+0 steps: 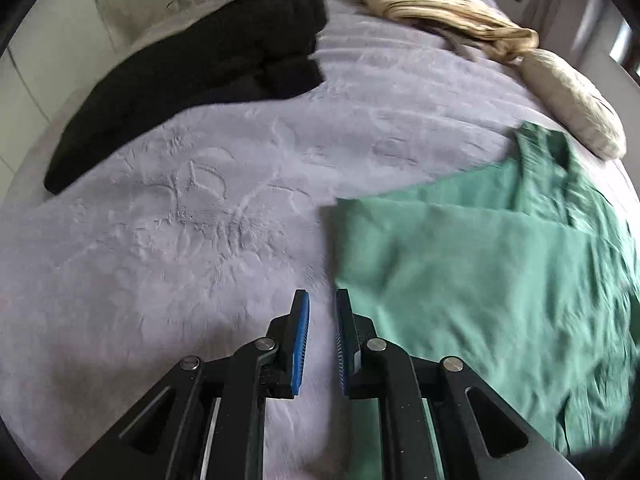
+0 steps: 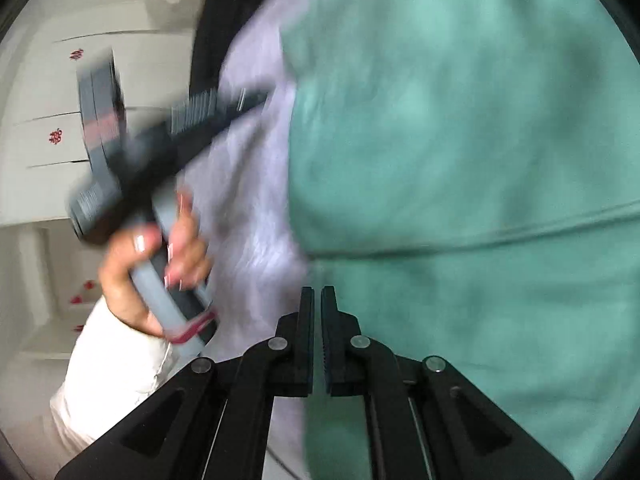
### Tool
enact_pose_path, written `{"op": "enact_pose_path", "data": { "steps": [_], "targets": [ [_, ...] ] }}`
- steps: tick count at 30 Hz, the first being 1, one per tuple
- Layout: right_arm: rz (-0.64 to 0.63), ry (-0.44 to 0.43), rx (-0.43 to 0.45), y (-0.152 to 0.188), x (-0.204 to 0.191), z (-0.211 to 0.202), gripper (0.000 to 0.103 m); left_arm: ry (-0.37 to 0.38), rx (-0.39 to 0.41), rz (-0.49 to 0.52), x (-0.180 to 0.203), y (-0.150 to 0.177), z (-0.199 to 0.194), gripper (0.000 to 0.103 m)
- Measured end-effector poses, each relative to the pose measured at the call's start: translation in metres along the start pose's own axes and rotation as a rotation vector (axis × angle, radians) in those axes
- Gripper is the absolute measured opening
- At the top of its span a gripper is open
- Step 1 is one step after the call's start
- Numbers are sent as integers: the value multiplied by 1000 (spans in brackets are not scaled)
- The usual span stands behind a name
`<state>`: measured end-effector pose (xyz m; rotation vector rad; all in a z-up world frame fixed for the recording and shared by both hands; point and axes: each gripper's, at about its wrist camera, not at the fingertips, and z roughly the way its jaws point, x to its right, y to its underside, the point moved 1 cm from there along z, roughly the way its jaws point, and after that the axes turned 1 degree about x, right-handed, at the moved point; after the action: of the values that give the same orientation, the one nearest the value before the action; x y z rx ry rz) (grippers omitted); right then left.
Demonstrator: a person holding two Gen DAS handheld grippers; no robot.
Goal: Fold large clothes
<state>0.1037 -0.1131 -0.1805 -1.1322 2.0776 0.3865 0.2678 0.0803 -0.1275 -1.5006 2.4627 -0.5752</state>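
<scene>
A green garment lies folded in layers on the right of a lilac plush bedspread. My left gripper hovers at the garment's left edge, its blue-padded jaws nearly together with nothing between them. In the right wrist view the green garment fills most of the picture, blurred. My right gripper sits over its left edge with the jaws shut; no cloth shows between them. A hand in a white sleeve holds the left gripper's grey handle at the left.
A black garment lies across the bed's far left. A beige garment and a cream bundle lie at the far right. White cabinets stand beyond the bed's edge.
</scene>
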Motion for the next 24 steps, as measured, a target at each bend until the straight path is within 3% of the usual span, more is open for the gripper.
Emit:
{"op": "enact_pose_path", "data": {
  "steps": [3,6,9,10,11,12,13,15,16,18,20,23,24],
  "targets": [
    [5,175,178,-16,34,-75,5,11,-2,15,15,20,-11,14],
    [59,302,299,-28,65,-128,5,12,-44,11,30,40,0,14],
    [144,383,351,-29,96,-164,5,-15,-90,-12,37,60,17,14],
    [175,395,359,-28,107,-172,15,-24,-85,-14,36,64,20,14],
    [211,399,373,-24,117,-181,37,-32,-73,-13,36,67,20,14],
    [237,392,385,-21,126,-186,49,-38,-67,-10,36,68,20,14],
    [242,372,387,-21,130,-187,54,-45,-66,-8,37,69,20,14],
    [234,332,374,-33,126,-175,44,-64,-73,0,40,68,19,14],
    [230,325,366,-36,129,-172,30,-75,-77,6,41,67,20,14],
    [233,375,359,-41,134,-158,13,-86,-79,17,45,66,24,15],
    [330,343,365,-33,151,-159,0,-90,-78,21,47,66,28,15],
    [400,260,370,-21,165,-166,0,-114,-83,19,50,66,26,15],
    [388,267,361,-18,163,-168,0,-126,-87,20,52,66,23,15]
  ]
}}
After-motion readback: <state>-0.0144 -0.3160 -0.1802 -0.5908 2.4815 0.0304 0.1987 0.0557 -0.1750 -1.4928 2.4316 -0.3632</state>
